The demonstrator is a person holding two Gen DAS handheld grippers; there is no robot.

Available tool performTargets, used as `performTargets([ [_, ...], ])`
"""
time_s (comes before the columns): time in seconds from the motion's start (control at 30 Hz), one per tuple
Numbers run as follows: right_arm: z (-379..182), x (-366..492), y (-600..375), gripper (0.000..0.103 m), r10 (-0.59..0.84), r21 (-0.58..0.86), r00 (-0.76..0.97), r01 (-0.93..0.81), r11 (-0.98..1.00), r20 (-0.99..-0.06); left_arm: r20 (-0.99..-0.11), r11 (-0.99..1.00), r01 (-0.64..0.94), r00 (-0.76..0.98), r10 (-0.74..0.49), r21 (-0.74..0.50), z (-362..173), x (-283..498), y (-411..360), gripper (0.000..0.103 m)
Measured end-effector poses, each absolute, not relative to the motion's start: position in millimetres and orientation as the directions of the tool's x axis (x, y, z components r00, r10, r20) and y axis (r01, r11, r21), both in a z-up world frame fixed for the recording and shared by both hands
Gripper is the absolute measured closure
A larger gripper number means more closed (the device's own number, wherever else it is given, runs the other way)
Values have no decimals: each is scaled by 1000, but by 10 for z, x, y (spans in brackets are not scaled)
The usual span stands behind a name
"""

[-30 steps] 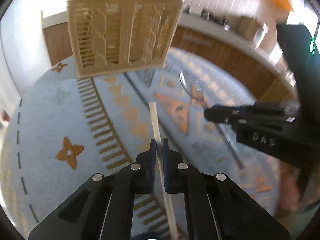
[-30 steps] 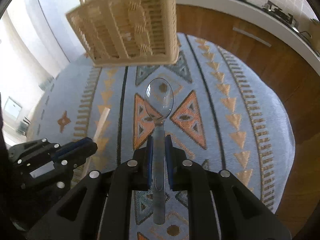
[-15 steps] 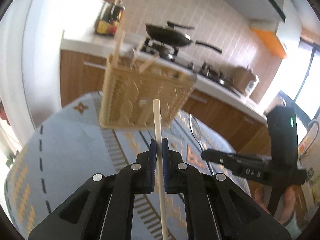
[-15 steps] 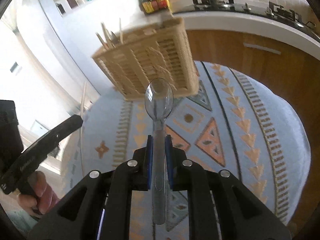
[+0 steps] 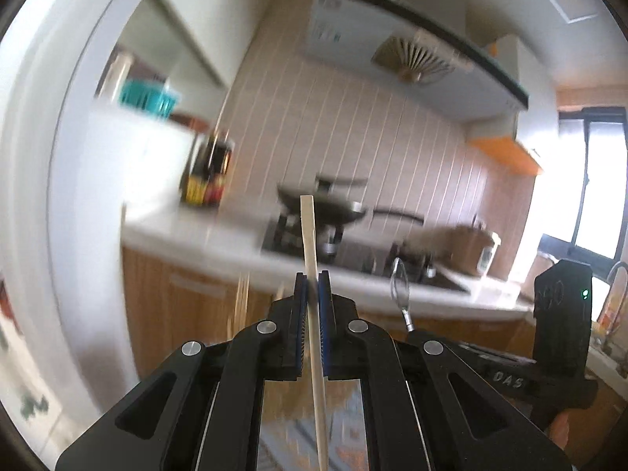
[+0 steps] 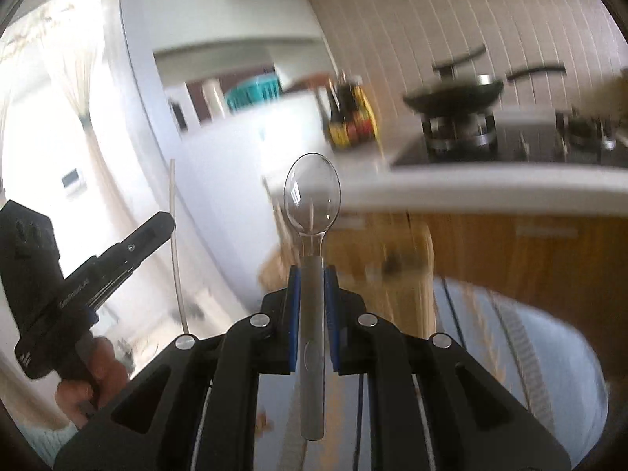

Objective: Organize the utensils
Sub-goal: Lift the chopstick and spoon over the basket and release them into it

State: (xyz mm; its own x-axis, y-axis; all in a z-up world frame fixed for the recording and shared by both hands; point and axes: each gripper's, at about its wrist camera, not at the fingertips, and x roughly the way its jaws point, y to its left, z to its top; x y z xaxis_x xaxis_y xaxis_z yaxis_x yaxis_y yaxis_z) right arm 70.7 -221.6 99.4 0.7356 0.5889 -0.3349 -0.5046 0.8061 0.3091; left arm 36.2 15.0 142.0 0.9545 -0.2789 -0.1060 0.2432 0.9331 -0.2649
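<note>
left gripper (image 5: 313, 280): clamped tight on a pale wooden chopstick (image 5: 308, 243) — the stick runs lengthwise through the gap between the two blue pads, a good stretch poking out past the fingertips and the rest trailing back under the gripper body toward the camera

right gripper (image 6: 313, 272): squeezed onto the handle of a clear plastic spoon (image 6: 312, 196) — the handle sits between the blue pads, the neck and bowl stick out beyond the tips, bowl facing the camera, handle end hanging back below the fingers

each other: in the right wrist view the left gripper shows at the left edge with a hand (image 6: 92, 373) wrapped round its grip, the thin chopstick standing near upright from it; in the left wrist view the right gripper sits low on the right with the spoon bowl poking up

just past the fingers: a woven basket (image 6: 396, 271), blurry, with a few sticks standing in it, right behind the spoon in the right wrist view

below: a patterned blue tablecloth (image 6: 522, 337) under both grippers

farther back: white counter (image 5: 219, 243), dark sauce bottles (image 6: 351, 117), a black pan (image 6: 455, 96) on the stove, tiled wall, range hood (image 5: 412, 51) up top — all smeared by motion blur
</note>
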Motion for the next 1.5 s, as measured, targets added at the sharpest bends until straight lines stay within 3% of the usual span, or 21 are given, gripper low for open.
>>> performTargets([
  [0.2, 1110, 1208, -1985, 93, 573, 327, 771, -485, 811, -277, 35, 928, 285, 958, -285, -241, 1613, 719, 202, 100],
  [0.4, 910, 1594, -1843, 93, 494, 295, 828, -418, 859, -266, 59, 925, 272, 962, -266, -266, 1479, 1150, 295, 100],
  [0.83, 500, 1666, -1672, 93, 434, 190, 866, -396, 899, -249, -8, 955, 184, 982, -191, -234, 935, 1621, 254, 99],
  [1.17, 516, 1563, -1752, 91, 443, 182, 859, -407, 895, -256, -30, 952, 206, 975, -218, -229, 857, 1593, 253, 96],
  [1.27, 579, 1453, -1791, 73, 437, 171, 865, -405, 898, -246, -44, 948, 213, 972, -229, -236, 865, 1548, 295, 90],
  [1.3, 600, 1409, -1802, 59, 433, 167, 869, -403, 900, -240, -44, 947, 215, 972, -231, -240, 869, 1529, 307, 83],
  [1.33, 631, 1345, -1819, 55, 424, 158, 876, -397, 904, -228, -43, 945, 219, 971, -236, -244, 875, 1505, 322, 80],
  [1.5, 782, 1047, -1903, 55, 408, 117, 888, -391, 913, -211, -42, 948, 215, 972, -231, -233, 967, 1280, 385, 67],
])
